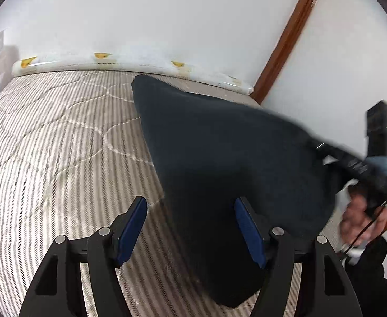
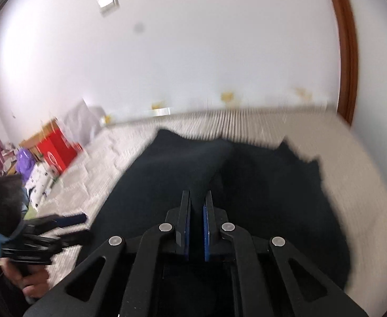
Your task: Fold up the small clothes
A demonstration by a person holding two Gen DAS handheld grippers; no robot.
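Left wrist view. My left tongs [image 1: 190, 224] stand spread, nothing pinched between the blue pads [image 1: 130, 231]. The dark navy garment [image 1: 220, 158] is a plain, matte cloth with no visible print. Its long axis runs from a rounded corner near the far edge of the mattress [image 1: 48, 145] down to a blunt end close under the camera, and it rises toward the right side where my right tongs [image 1: 323, 149] hold it up. The cloth passes in front of the right-hand pad and covers part of it; whether it touches that pad I cannot tell. A person's hand [image 1: 360, 219] grips the right tool's handle, motion-blurred.

Right wrist view. My right tongs [image 2: 196, 206] are pressed together on the garment [image 2: 272, 185], which spreads ahead of and beneath them over the striped mattress [image 2: 365, 185]. Here the cloth fans out away from the tongs toward the mattress's far edge, its far border uneven with two raised points. My left tongs [image 2: 72, 224] sit beside the garment's left border, blurred. The white wall [image 2: 193, 52] rises behind the mattress.
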